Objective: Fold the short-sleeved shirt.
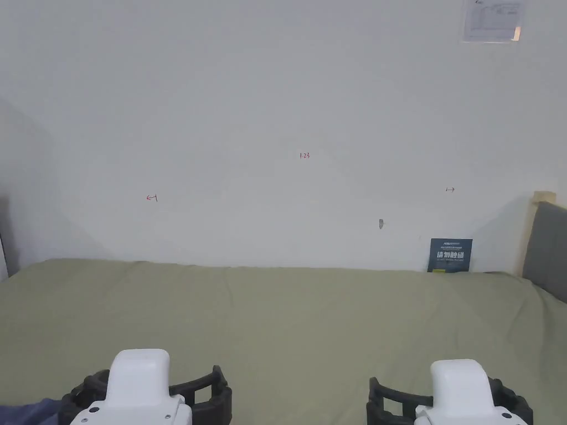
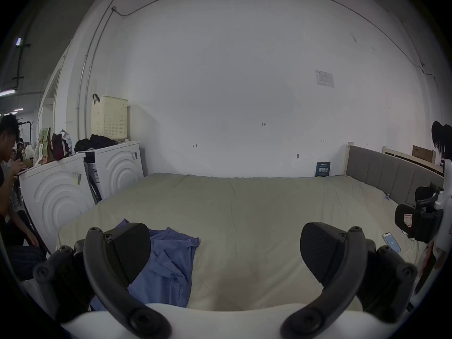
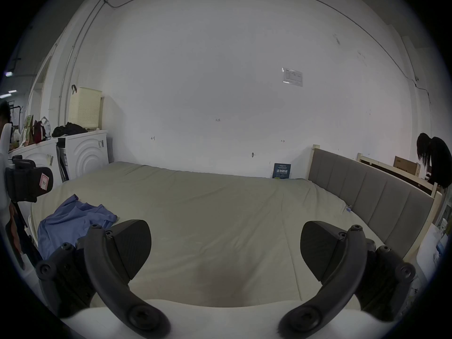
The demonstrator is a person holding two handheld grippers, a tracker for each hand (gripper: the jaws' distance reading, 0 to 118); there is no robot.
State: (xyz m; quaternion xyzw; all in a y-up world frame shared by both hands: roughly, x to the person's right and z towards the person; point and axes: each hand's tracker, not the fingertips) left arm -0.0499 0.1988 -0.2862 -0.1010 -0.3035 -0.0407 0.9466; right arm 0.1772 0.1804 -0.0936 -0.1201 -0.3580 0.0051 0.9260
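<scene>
1. Nearest the camera, the left hand-held gripper (image 2: pixel 225 251) and the right hand-held gripper (image 3: pixel 225 249) hover low over the near edge of the bed (image 1: pixel 310 321), each with its jaws spread wide and nothing between them.
2. The blue short-sleeved shirt (image 2: pixel 168 263) lies crumpled on the bed's near left corner, just beyond the left hand-held gripper's left jaw and partly hidden behind it (touching neither jaw). In the right gripper view the shirt (image 3: pixel 71 222) sits well to the left of that gripper.
3. A phone (image 2: pixel 391 242) lies on the sheet toward the right.
4. The olive-green sheet is smooth, with faint creases, and runs back to a white wall (image 1: pixel 277 110). A grey padded headboard (image 3: pixel 367 192) lines the right side.
5. Left of the bed stand two white washing machines (image 2: pixel 117 168) with clothes and a cream basket (image 2: pixel 109 118) on top.
6. A small dark sign (image 1: pixel 449 255) leans against the wall; small red marks and a pinned sheet (image 1: pixel 493 19) are too small to read.
</scene>
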